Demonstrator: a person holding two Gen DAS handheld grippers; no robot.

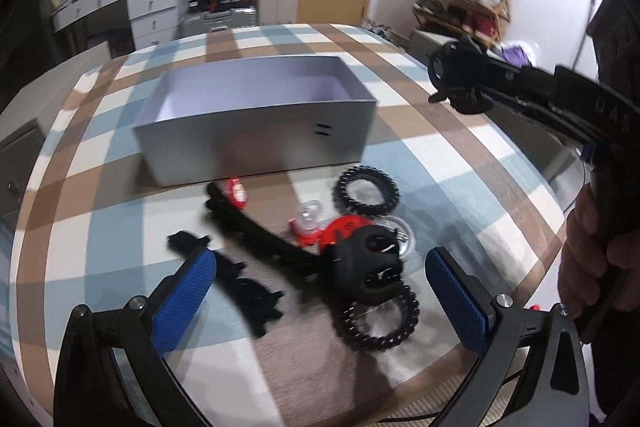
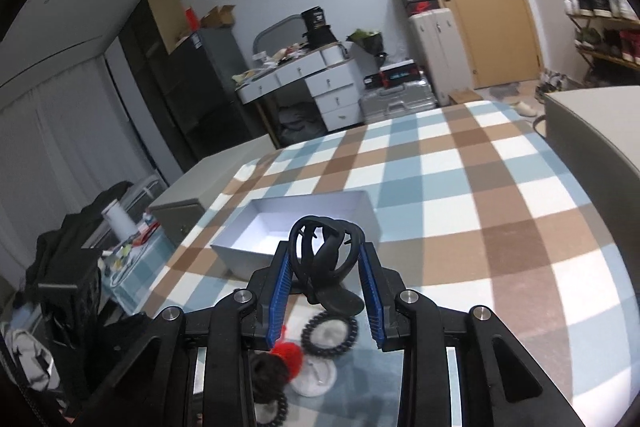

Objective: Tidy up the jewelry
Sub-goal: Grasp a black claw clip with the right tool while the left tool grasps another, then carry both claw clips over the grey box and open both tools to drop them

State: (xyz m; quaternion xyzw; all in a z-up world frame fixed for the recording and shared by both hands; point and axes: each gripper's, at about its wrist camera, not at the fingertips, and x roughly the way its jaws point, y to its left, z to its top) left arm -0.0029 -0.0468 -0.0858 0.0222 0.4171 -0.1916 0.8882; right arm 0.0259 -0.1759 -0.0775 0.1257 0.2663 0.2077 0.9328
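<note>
Carrying the black claw clip (image 2: pixel 326 251) pinched between my right tongs (image 2: pixel 326 279), I want it centred above the grey box (image 2: pixel 304 227), which lies just ahead of and below the tips, before letting go. The blue pads (image 2: pixel 280 291) stand narrowly apart, clamped on the clip's curved sides, so a slow, small release should drop it cleanly; I judge that tilting the tips down first would keep its springy prongs from catching a pad.

My left tongs (image 1: pixel 320 291) hang wide open and empty over the pile still on the checked cloth (image 1: pixel 460 163). Between those pads sits a second black claw clip (image 1: pixel 370 267), hard and glossy; a coiled hair tie (image 1: pixel 376 319) lies just nearer, another (image 1: pixel 368 191) farther off, both ridged and rubbery. A long black toothed headband (image 1: pixel 256 227) curves left of them.
</note>
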